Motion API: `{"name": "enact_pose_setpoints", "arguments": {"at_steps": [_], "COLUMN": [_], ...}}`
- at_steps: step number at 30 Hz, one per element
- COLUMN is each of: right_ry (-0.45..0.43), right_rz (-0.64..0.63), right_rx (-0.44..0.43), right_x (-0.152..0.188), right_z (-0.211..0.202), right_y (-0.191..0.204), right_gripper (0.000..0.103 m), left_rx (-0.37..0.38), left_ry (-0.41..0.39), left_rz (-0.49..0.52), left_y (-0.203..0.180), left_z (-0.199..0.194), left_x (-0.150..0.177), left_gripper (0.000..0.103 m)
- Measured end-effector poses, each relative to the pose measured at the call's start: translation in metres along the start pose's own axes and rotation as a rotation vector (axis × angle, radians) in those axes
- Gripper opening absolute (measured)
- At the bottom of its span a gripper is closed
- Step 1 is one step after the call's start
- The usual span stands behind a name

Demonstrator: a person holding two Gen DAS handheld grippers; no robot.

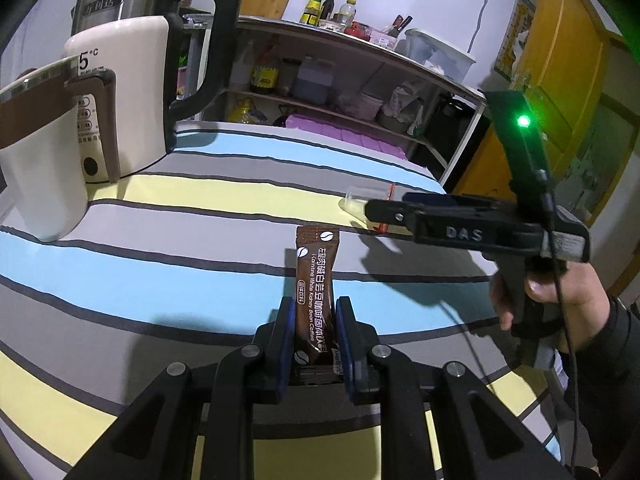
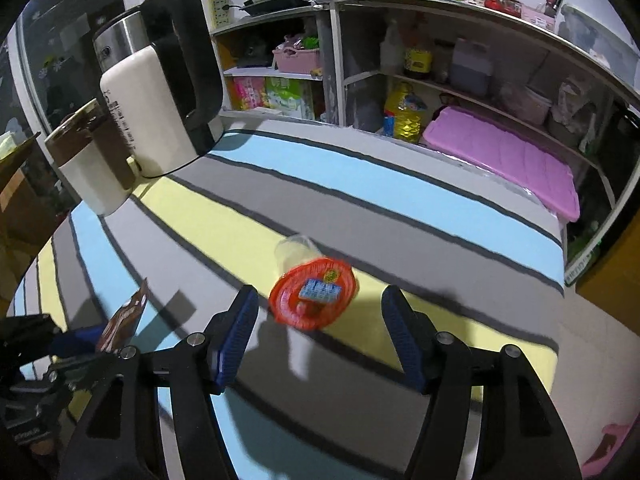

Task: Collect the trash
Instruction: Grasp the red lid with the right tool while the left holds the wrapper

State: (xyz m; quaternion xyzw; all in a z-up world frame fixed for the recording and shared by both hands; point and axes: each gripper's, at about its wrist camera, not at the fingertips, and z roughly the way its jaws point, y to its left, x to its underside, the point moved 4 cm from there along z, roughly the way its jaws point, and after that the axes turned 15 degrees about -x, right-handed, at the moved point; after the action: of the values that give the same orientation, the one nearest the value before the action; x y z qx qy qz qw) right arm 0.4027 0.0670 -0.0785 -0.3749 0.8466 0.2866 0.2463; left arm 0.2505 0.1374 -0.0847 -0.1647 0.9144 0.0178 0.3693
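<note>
**One Wrapper in Hand, a Jelly Cup Still on the Cloth**

We had the left gripper (image 1: pixel 315 322) clamped on a brown coffee sachet (image 1: pixel 316 280), its blue pads pinching the lower part of the packet so that the rest stood up and out ahead of the fingertips, clear of the striped tablecloth (image 1: pixel 168 248). The sachet looked to us like light, crinkly foil: easy to carry, prone to slide if the pinch slackened, and best held flat across its width, as it was.

Our right gripper (image 2: pixel 320 312) stood wide apart with nothing pressed between its pads. Just ahead of it, between the two fingers and slightly beyond their tips, lay a small clear plastic cup (image 2: pixel 312 280) on its side, its red foil lid facing the camera. The picture was blurred there, so we could not tell whether the lid was peeled or intact.

We judged the cup to be light, thin-walled and round, likely to roll or skid on the cloth if nudged from one side only. The firmer rim under the lid seemed the better place to take it than the soft, tapering body, and a gentle squeeze would do, since hard pressure could crush it.

Off beyond the left tongs stood an electric kettle (image 1: pixel 132 92) and a lidded mug (image 1: pixel 40 152), neither of them ours to collect.
</note>
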Motion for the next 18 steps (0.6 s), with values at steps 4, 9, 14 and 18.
{"name": "enact_pose_setpoints", "arguments": {"at_steps": [4,9,14,18], "right_ry": [0.012,0.013,0.002,-0.021], "right_rz": [-0.004,0.024,0.027,0.029], "right_rx": [-0.005,-0.034,-0.034,-0.026], "right_x": [-0.006,-0.008,-0.008,-0.005], "right_z": [0.01,0.013,0.007,-0.007], "right_y": [-0.003,-0.002,0.007,0.016], "right_gripper": [0.065,0.045,0.044,0.044], "left_rx": [0.011,0.017,0.004,-0.012], "left_ry": [0.009,0.014,0.008,-0.002], "left_rz": [-0.007,-0.01,-0.01,-0.005], "left_y": [0.0,0.002,0.001,0.0], "left_z": [0.003,0.005,0.003,-0.001], "left_x": [-0.001,-0.002,-0.001,-0.001], "left_gripper": [0.021,0.021,0.021,0.021]}}
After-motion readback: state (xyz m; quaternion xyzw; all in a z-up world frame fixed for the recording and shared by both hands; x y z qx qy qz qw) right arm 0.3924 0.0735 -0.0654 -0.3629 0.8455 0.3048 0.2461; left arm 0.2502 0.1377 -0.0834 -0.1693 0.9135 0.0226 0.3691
